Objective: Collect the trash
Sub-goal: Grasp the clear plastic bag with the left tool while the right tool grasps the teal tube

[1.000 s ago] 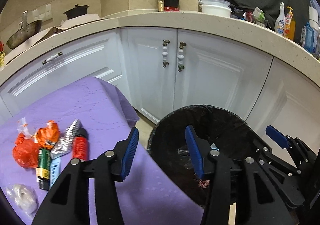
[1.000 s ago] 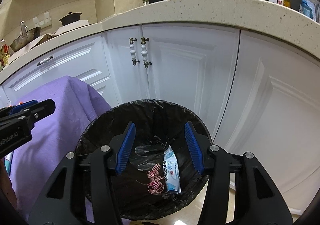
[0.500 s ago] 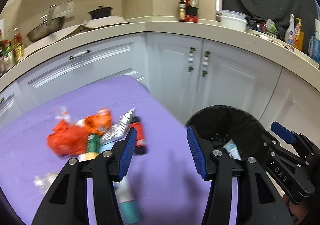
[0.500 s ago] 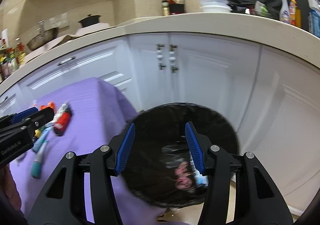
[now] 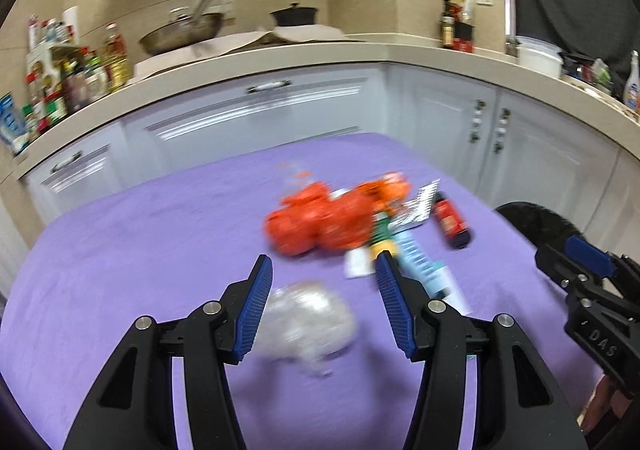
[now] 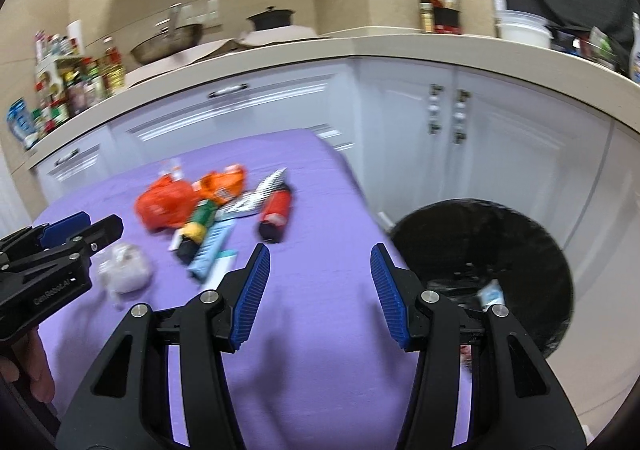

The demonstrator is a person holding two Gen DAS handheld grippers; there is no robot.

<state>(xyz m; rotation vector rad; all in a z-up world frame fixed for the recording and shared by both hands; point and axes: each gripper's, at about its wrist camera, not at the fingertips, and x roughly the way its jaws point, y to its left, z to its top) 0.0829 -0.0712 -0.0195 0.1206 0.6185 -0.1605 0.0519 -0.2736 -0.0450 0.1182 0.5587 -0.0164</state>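
Both hand-held grippers, left (image 5: 324, 300) and right (image 6: 320, 290), gape empty above littered purple cloth (image 6: 312, 178).

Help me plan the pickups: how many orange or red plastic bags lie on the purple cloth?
2: a larger red-orange bag at the pile's left end and a smaller orange bag just right of it, touching. Blur and overlap could hide another.

Trash pile (image 6: 208, 210) on table (image 6: 320, 330); bin (image 6: 488, 274) right of table.

Bright, motion-blurred, fisheye-warped edges
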